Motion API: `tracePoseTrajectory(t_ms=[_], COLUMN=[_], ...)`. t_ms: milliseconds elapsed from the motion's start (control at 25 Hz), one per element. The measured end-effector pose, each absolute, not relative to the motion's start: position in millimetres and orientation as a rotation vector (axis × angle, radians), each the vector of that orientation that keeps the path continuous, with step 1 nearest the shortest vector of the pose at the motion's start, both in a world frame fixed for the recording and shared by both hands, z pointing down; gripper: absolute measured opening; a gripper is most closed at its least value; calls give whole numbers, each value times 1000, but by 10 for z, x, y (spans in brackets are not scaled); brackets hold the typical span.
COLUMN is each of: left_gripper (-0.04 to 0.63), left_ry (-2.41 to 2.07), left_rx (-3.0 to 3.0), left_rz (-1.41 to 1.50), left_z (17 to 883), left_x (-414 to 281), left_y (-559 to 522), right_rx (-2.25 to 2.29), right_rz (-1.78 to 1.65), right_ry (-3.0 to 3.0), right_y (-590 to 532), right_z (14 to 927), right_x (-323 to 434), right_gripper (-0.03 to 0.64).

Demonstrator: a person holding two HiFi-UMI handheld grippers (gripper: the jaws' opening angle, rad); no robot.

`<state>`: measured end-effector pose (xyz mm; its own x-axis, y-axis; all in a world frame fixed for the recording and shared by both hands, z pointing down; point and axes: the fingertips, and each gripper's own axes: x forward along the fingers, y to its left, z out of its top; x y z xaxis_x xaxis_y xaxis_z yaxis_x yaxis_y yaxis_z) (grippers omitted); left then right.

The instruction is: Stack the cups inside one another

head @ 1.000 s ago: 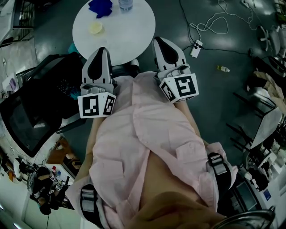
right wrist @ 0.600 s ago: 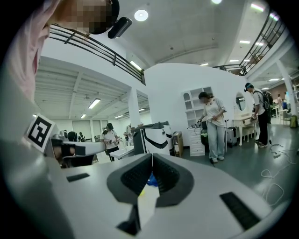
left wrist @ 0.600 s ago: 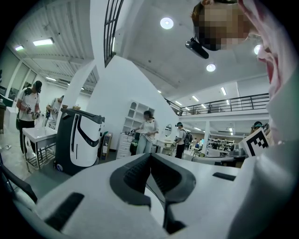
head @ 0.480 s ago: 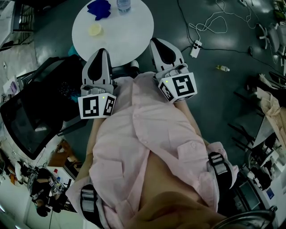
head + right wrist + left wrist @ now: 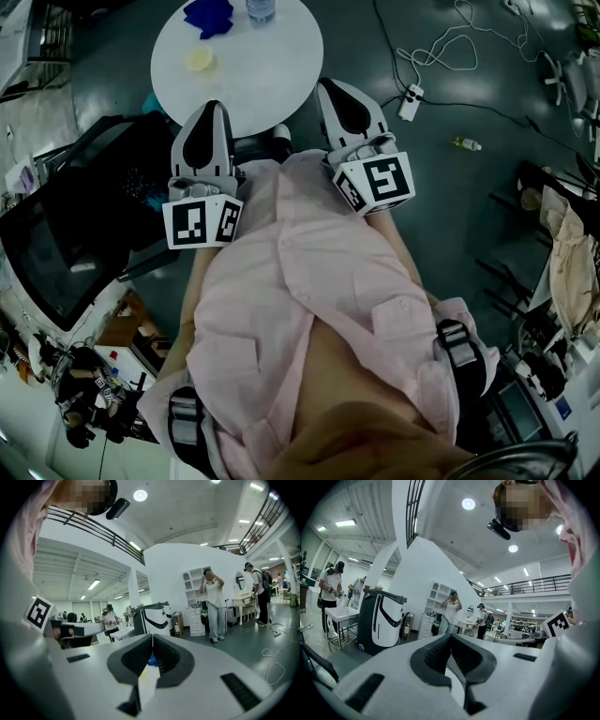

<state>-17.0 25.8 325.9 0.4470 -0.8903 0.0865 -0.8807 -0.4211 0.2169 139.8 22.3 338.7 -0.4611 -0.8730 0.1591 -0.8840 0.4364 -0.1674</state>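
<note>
Head view: the person in a pink shirt (image 5: 309,281) is standing over a round white table (image 5: 267,70) and holding both tools level at chest height, tips pointing toward the table's near edge.

Left gripper (image 5: 214,105) – its own view is showing the two dark pads meeting at the tip (image 5: 450,637), so the jaws are resting fully together with nothing between them. Its marker cube (image 5: 202,222) is sitting just against the shirt.

Right gripper (image 5: 330,87) – the pads are likewise pressing tip to tip (image 5: 152,637) and gripping nothing. Slivers of blue and yellow are showing through the gap below the pads, beyond the jaws. Its marker cube (image 5: 378,183) is lying at the shirt's other edge.

The yellow cup (image 5: 199,60) is sitting on the far left part of the tabletop, well apart from both grippers and touched by neither. A blue item (image 5: 209,14) is lying near it at the table's far rim; its shape is not resolving. A clear container (image 5: 262,9) is standing just beside the blue item, cut off by the frame edge.

On the floor to the right, a white power strip (image 5: 411,101) with a looping cable is lying, and a small bottle (image 5: 467,143) beyond it. A black screen (image 5: 56,244) is leaning at the left.
</note>
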Motion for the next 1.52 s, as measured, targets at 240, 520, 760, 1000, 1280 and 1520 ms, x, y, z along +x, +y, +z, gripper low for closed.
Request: tracePoseTrajectory(t_ms=[240, 520, 760, 1000, 1280, 1520], left_gripper=[18, 18, 18, 18, 18, 18], left_ry=[-1542, -1541, -1540, -1541, -1542, -1535], left_rx=[2469, 2474, 2474, 2467, 2470, 2473], left_rz=[-64, -60, -62, -66, -66, -65], left_z=[3254, 3247, 3240, 3259, 3245, 3269], left_x=[-158, -150, -129, -154, -151, -130], left_y=[275, 260, 253, 244, 237, 228], right_rx=[1617, 1624, 1626, 1624, 1623, 1635], right_rz=[367, 373, 368, 367, 359, 372], right_ry=[-2616, -2614, -2616, -2616, -2618, -2610], right_y=[232, 222, 218, 207, 201, 196], right_z=[3396, 3394, 3378, 3389, 3375, 3405], right_x=[1435, 1441, 1467, 1447, 1452, 1479], right_gripper=[31, 31, 31, 31, 31, 31])
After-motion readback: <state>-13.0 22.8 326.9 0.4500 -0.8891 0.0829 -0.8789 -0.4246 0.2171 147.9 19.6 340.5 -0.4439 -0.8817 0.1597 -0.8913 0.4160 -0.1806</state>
